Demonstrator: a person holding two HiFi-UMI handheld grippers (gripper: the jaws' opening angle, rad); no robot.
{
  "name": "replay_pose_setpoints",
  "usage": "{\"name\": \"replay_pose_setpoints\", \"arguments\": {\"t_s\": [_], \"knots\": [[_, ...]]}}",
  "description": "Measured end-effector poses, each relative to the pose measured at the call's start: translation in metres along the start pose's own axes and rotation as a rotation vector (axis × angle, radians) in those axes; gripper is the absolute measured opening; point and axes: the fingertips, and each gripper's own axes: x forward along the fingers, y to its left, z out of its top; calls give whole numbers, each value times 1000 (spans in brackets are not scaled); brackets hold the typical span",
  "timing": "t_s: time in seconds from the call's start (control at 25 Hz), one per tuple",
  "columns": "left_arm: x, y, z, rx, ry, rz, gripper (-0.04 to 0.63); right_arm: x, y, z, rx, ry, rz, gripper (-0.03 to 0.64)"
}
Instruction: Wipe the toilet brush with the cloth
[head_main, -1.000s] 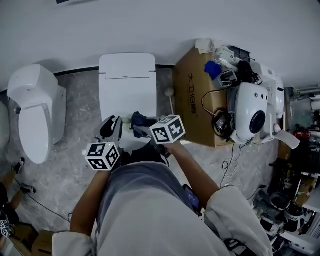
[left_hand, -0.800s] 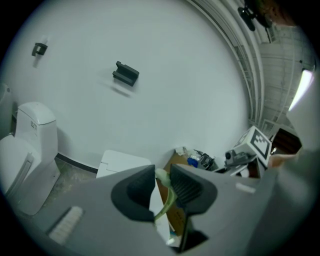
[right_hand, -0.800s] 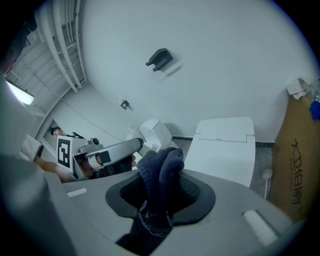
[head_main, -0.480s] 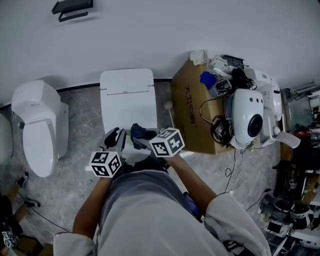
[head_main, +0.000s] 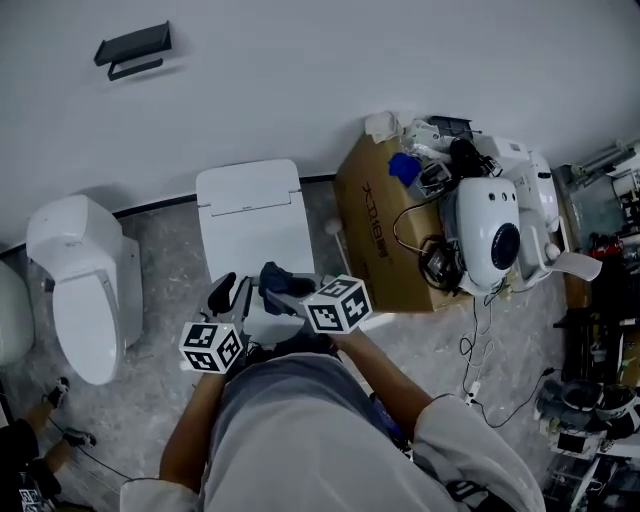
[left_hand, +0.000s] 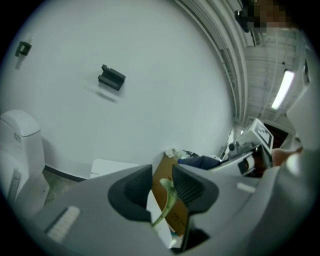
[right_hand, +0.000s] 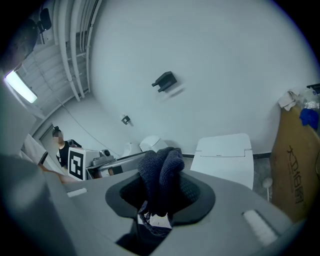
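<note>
My left gripper (left_hand: 164, 186) is shut on a thin pale green stem of the toilet brush (left_hand: 168, 199), which curves up between its dark pads. The rest of the brush is hidden below the jaws. In the right gripper view my right gripper (right_hand: 161, 192) is shut on a bunched dark blue cloth (right_hand: 161, 172) that sticks up above its jaws. In the head view both grippers sit side by side in front of my body, the left gripper (head_main: 228, 292) just left of the right gripper (head_main: 288, 288), with the cloth (head_main: 278, 278) almost touching the left one.
A closed white toilet (head_main: 254, 215) stands right behind the grippers against the wall. Another white toilet (head_main: 82, 285) is to the left. A cardboard box (head_main: 372, 235) and a white machine (head_main: 490, 228) with cables crowd the right. A black holder (head_main: 133, 50) hangs on the wall.
The head view has tilted up, showing more wall and the black holder. Both grippers stay close together in front of the toilet and keep their grips.
</note>
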Motion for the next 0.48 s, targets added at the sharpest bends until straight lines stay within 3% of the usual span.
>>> {"name": "replay_pose_setpoints", "arguments": {"t_s": [0.28, 0.48], "knots": [[-26, 2, 32, -20, -77, -14, 0, -18, 8, 12, -38, -57, -32, 110], [-48, -1, 47, -45, -96, -38, 0, -37, 15, 25, -144, -88, -94, 110]]}}
